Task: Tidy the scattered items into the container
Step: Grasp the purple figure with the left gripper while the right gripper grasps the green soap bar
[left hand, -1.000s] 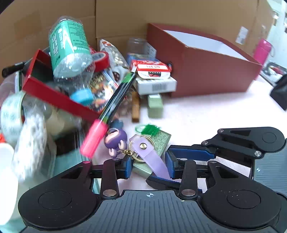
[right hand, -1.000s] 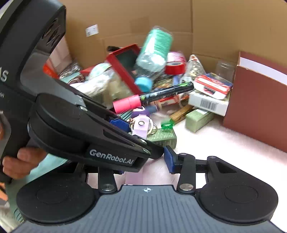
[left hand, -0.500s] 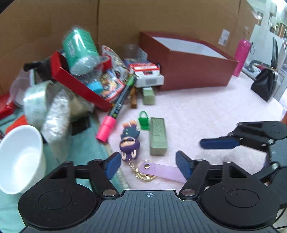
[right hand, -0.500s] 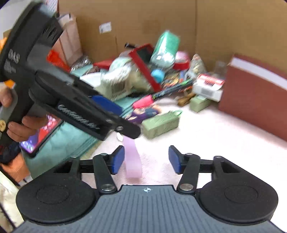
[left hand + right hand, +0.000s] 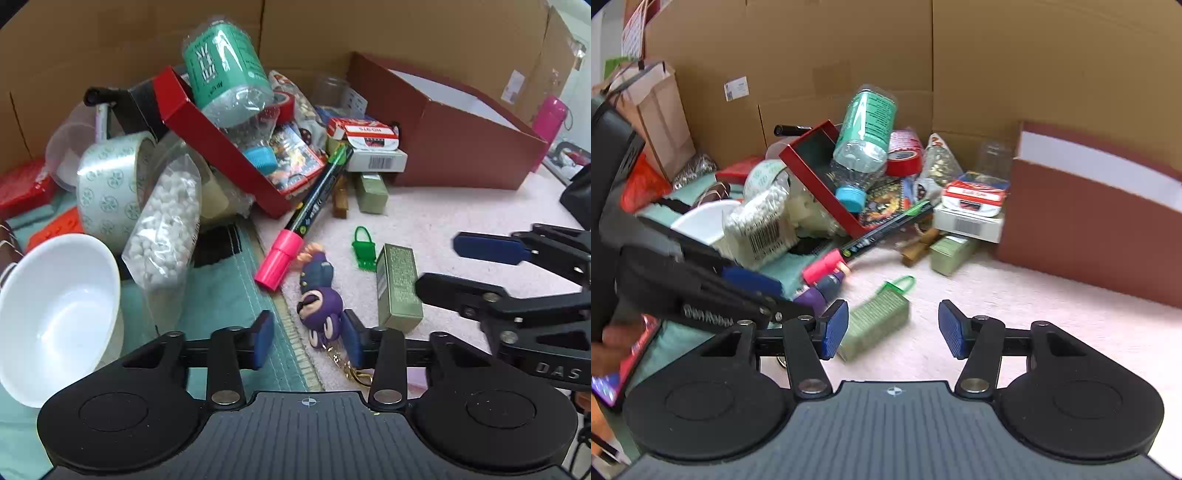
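Observation:
A purple figure keychain [image 5: 320, 312] lies on the pink mat, its head between the open jaws of my left gripper [image 5: 308, 343]; its gold chain runs under the gripper. A small green box [image 5: 397, 286] and a green toy padlock [image 5: 364, 245] lie just right of it. A pink-capped marker [image 5: 306, 218] slants up toward the pile. The dark red container box [image 5: 454, 147] stands at the back right. My right gripper [image 5: 892, 328] is open and empty, just above the green box [image 5: 875, 321]. It also shows in the left wrist view [image 5: 517, 280].
A heap fills the back left: a tilted red tray [image 5: 221, 147], a green-labelled bottle [image 5: 225, 70], tape rolls [image 5: 107, 184], a bag of white pellets [image 5: 166, 221], small cartons [image 5: 373, 147]. A white bowl [image 5: 55, 314] sits at the left on a teal cloth. Cardboard walls stand behind.
My left gripper let go of the keychain's lilac strap, opened wide, and came down over the figure's head. The right gripper moved in toward the green box.

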`<control>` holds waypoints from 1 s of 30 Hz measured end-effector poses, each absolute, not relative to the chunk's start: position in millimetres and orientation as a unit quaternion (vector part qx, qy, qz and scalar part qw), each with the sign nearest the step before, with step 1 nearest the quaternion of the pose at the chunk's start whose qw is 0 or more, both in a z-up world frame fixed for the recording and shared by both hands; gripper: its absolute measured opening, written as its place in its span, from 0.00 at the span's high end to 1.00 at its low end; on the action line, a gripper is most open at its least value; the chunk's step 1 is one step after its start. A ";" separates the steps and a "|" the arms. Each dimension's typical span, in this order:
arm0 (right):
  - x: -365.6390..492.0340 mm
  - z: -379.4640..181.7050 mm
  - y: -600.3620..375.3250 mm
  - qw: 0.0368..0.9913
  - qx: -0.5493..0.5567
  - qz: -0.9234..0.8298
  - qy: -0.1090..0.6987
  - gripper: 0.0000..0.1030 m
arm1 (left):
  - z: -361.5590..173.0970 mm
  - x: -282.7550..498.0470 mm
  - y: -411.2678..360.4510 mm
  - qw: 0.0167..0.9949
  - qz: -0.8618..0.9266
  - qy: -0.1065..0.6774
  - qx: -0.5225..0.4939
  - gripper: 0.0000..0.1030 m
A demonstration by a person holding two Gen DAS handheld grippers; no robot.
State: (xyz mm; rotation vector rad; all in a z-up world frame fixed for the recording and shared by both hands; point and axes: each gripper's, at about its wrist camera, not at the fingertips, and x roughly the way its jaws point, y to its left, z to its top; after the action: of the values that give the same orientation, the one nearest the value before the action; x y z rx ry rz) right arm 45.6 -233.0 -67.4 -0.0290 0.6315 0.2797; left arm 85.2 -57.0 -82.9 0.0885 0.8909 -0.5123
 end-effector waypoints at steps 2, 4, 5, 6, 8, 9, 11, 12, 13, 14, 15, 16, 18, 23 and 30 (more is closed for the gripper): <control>50.0 -69.3 -225.3 0.938 -0.016 0.145 0.313 0.42 | -83.1 85.2 -56.7 0.869 -0.251 0.425 0.041 0.59; 53.3 -70.7 -221.5 0.937 -0.017 0.149 0.316 0.51 | -82.8 86.5 -55.5 0.869 -0.255 0.423 0.033 0.54; 55.0 -71.9 -222.1 0.936 -0.015 0.146 0.320 0.51 | -83.4 88.1 -54.3 0.867 -0.256 0.426 0.026 0.54; 56.8 -73.6 -223.8 0.934 -0.011 0.142 0.326 0.51 | -84.4 89.8 -54.0 0.866 -0.257 0.428 0.021 0.51; 57.4 -75.3 -229.3 0.932 0.010 0.144 0.333 0.50 | -86.3 91.4 -55.2 0.864 -0.258 0.431 0.022 0.49; 56.4 -74.8 -230.9 0.932 0.017 0.146 0.333 0.50 | -86.5 91.5 -55.7 0.864 -0.260 0.430 0.026 0.58; 56.0 -75.2 -229.0 0.932 0.010 0.141 0.333 0.49 | -85.6 92.1 -54.7 0.861 -0.269 0.432 0.026 0.76; 56.7 -76.7 -226.5 0.932 0.006 0.141 0.335 0.48 | -84.9 92.4 -53.7 0.860 -0.270 0.432 0.024 0.77; 57.5 -78.0 -224.6 0.931 0.007 0.147 0.335 0.48 | -84.4 92.4 -52.4 0.861 -0.267 0.431 0.025 0.77; 58.1 -78.8 -223.0 0.930 0.008 0.151 0.336 0.50 | -84.1 92.7 -51.2 0.862 -0.265 0.431 0.023 0.77; 58.7 -79.4 -222.2 0.929 0.006 0.153 0.337 0.49 | -83.8 93.4 -49.5 0.862 -0.266 0.431 0.016 0.75; 58.8 -80.3 -221.9 0.928 0.004 0.153 0.338 0.49 | -83.6 94.4 -48.5 0.862 -0.264 0.433 0.010 0.63; 56.6 -79.7 -224.5 0.928 0.000 0.155 0.339 0.49 | -84.0 95.8 -50.7 0.861 -0.263 0.436 0.008 0.54; 46.9 -76.6 -238.8 0.929 -0.027 0.138 0.342 0.73 | -79.1 95.5 -63.5 0.869 -0.258 0.420 0.029 0.55; 46.2 -78.5 -240.7 0.932 -0.025 0.137 0.334 0.71 | -87.0 100.0 -84.4 0.868 -0.253 0.422 0.072 0.54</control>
State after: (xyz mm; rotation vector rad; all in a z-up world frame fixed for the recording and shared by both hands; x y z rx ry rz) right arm 46.2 -240.7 -78.5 -0.0511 0.6844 0.2799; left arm 100.0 -84.4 -87.0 0.1508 0.8830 -0.5286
